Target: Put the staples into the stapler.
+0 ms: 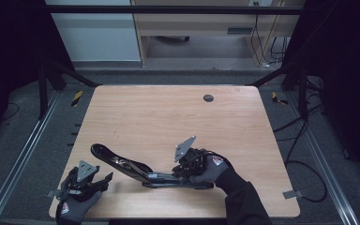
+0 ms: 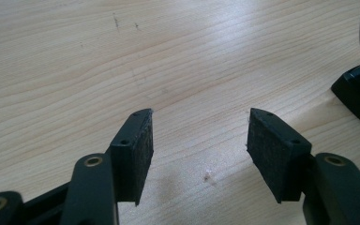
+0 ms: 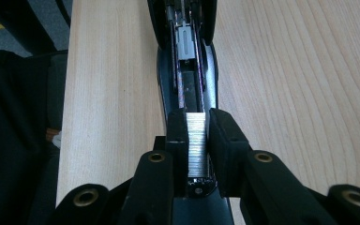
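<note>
black stapler [image 1: 136,168] lies swung open near the front edge of the pale wood-grain tabletop [image 1: 168,112], its curved glossy lid reaching toward the left edge. right gripper [image 3: 198,131] is clamped on a bright, finely ribbed strip of staples [image 3: 197,140], right over the stapler's narrow metal channel. left gripper [image 2: 199,136] sits at the front-left corner, rough flat pads spread wide over bare wood.
</note>
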`<state>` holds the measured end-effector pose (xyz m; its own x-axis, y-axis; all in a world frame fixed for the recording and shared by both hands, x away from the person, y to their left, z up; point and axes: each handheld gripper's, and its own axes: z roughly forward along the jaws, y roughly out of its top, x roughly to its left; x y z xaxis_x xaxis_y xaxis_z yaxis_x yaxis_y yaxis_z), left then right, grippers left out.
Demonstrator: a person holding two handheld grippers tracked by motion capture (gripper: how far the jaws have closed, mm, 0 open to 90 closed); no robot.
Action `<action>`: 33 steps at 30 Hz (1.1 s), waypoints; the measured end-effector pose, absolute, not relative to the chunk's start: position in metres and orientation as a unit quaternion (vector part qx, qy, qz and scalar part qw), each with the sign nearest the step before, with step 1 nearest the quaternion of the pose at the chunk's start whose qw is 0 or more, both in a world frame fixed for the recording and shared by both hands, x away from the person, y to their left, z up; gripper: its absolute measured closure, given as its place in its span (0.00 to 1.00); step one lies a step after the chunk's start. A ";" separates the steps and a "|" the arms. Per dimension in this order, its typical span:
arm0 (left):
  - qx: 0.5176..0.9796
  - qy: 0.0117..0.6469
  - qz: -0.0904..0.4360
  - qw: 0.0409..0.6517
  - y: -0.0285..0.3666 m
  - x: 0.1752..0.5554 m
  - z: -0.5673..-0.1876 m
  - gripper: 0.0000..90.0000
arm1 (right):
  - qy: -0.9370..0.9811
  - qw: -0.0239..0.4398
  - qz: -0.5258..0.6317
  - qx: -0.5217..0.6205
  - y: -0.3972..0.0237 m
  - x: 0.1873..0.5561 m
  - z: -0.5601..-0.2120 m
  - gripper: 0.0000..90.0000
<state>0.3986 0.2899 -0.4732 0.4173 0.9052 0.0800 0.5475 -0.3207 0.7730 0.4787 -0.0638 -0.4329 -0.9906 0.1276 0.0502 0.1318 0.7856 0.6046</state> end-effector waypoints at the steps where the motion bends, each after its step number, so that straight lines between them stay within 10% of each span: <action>1: 0.769 0.473 0.261 0.342 0.290 0.399 -0.473 0.45 | -0.945 0.004 -0.320 -0.068 -0.064 0.479 -0.433 0.87; 33: 0.770 0.472 0.262 0.340 0.290 0.399 -0.473 0.45 | -0.948 0.008 -0.312 -0.066 -0.063 0.479 -0.436 0.87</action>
<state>0.3987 0.2898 -0.4732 0.4169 0.9052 0.0825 0.5484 -0.3229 0.7714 0.4792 -0.0633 -0.4362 -0.9910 0.1212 0.0559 0.1307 0.7960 0.5910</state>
